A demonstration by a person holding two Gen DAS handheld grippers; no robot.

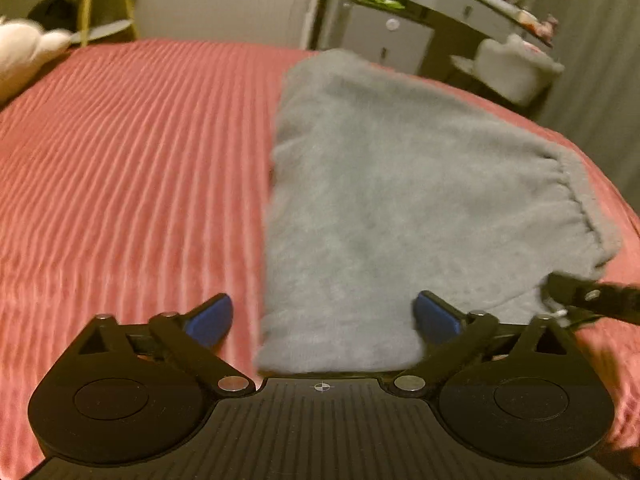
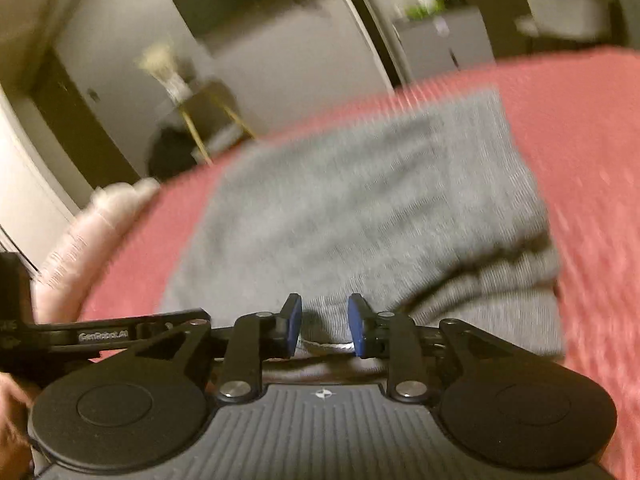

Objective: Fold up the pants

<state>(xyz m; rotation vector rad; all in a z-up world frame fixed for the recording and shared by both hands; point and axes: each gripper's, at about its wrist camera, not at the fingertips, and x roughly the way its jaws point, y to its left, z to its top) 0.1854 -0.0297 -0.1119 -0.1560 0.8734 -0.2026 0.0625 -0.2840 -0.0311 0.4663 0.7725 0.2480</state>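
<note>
Nearest my left wrist camera is my left gripper [image 1: 323, 319], black plastic arms on round hinge discs, ribbed base plate, blue rounded pads spread wide apart. The near edge of the pants [image 1: 392, 184] lies between the pads, but neither pad presses on it; the left pad stands over the bedspread [image 1: 120, 152], the right pad over the grey cloth.

The pants are soft grey fleece with a fuzzy nap, folded into a thick, roughly rectangular pad. They lie on the bed from 6 o'clock up to 12 o'clock and toward 3 o'clock in that view, with a gathered, puckered elastic waistband at 3 o'clock. The bedspread is salmon red with fine raised ribs running across it.

In my right wrist view, my right gripper [image 2: 324, 326] has its flat blue pads drawn close together, with a fold of the grey fleece and a thin pale cord bunched in the narrow gap. The blur keeps me from telling whether the pads truly pinch the cloth. A dark crease runs across the pants at 3 o'clock. At 9 o'clock a black bar of the left gripper crosses the frame, with a hand [image 2: 12, 412] at 8 o'clock.

A pale fluffy pillow [image 2: 80, 236] lies at the bed's edge at 9 o'clock. Beyond the bed stands a grey cabinet [image 1: 384, 40] at 1 o'clock in the left view.
</note>
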